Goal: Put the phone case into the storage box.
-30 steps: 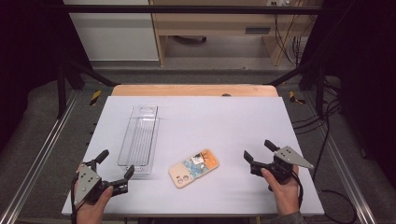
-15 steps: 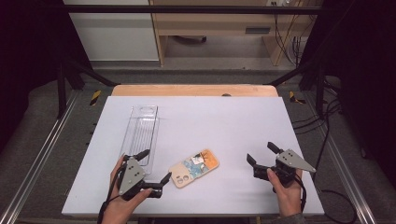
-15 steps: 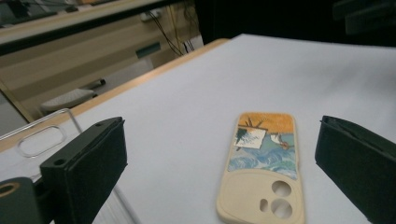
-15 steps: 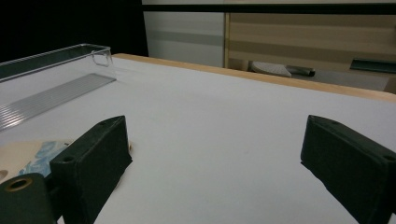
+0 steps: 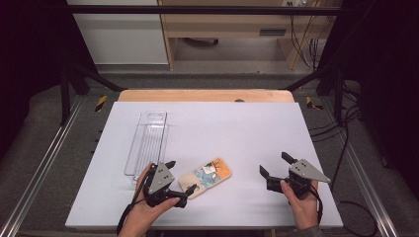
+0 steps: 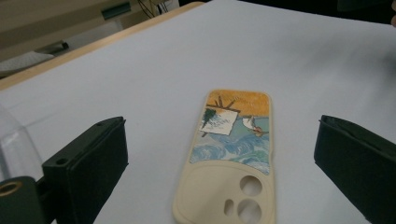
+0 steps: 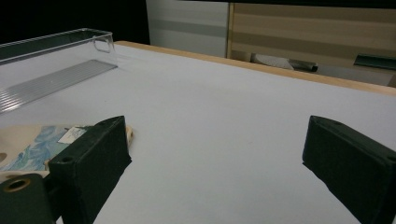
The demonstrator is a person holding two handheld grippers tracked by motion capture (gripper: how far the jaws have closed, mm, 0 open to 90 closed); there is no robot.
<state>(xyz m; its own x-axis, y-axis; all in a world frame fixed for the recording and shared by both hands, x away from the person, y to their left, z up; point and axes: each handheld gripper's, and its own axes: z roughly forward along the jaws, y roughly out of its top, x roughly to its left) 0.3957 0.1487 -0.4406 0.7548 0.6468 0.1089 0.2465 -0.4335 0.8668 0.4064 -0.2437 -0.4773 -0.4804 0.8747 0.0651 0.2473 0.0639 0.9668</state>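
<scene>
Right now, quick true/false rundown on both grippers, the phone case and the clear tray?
1. The left gripper is open, jaws either side of the phone case. True.
2. The phone case lies inside the clear tray. False: it lies on the table, beside the tray.
3. The right gripper holds the phone case. False: it is open and holds nothing.
4. The case lies with its printed side up. True.
</scene>
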